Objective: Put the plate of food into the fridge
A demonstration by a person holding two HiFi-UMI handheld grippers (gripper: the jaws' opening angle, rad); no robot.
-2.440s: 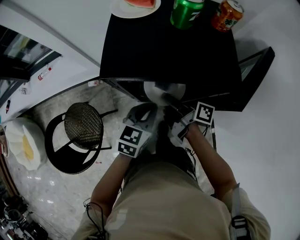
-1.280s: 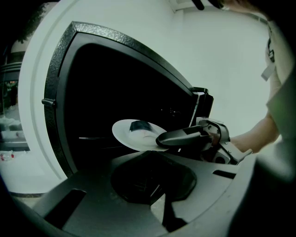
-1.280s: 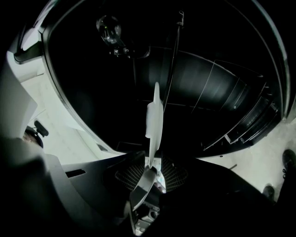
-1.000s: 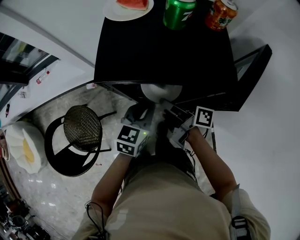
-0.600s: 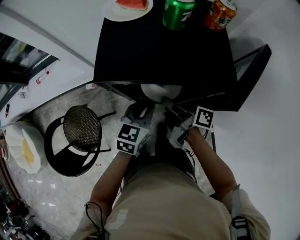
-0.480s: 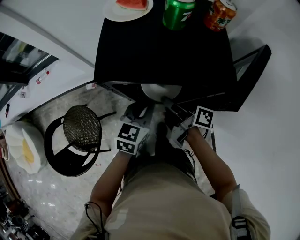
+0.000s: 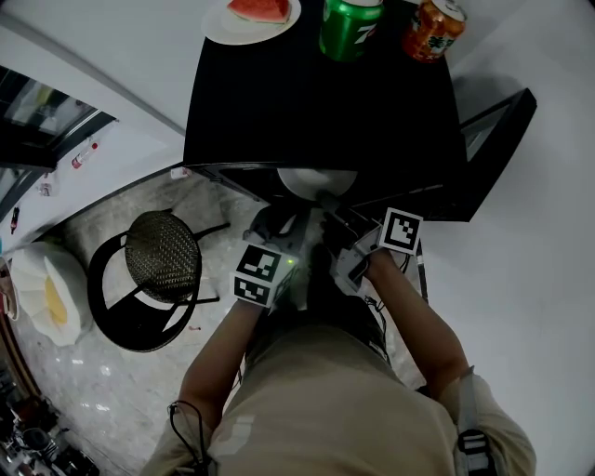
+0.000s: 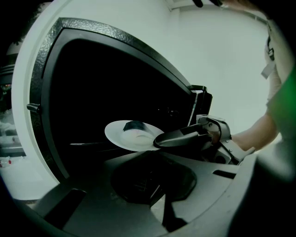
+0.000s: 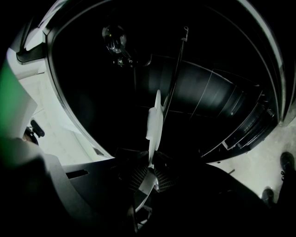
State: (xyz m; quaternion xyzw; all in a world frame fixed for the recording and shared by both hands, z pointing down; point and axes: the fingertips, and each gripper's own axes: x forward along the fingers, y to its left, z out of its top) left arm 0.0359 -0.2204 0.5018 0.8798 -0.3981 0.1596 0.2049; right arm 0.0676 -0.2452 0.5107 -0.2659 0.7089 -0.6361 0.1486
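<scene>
A white plate (image 7: 316,180) with a pale portion and a dark piece of food on it (image 8: 132,134) is held level in the mouth of the black fridge (image 7: 316,102). My right gripper (image 7: 331,201) is shut on the plate's near rim; in the right gripper view the plate (image 9: 154,121) stands edge-on between the mesh pads (image 9: 135,178), with the dark fridge interior behind it. My left gripper (image 7: 279,219) hangs just left of the plate, outside the opening, its jaws (image 8: 157,180) shut together with nothing between them. From there I see the right gripper (image 8: 185,137) clamping the rim.
The fridge door (image 7: 493,139) stands swung open at the right. On the fridge top are a plate of watermelon (image 7: 249,13), a green can (image 7: 346,24) and an orange can (image 7: 429,28). A black mesh stool (image 7: 164,253) stands on the floor at the left.
Both grippers and the plate have edged slightly toward the fridge opening; the hold on the plate is the same.
</scene>
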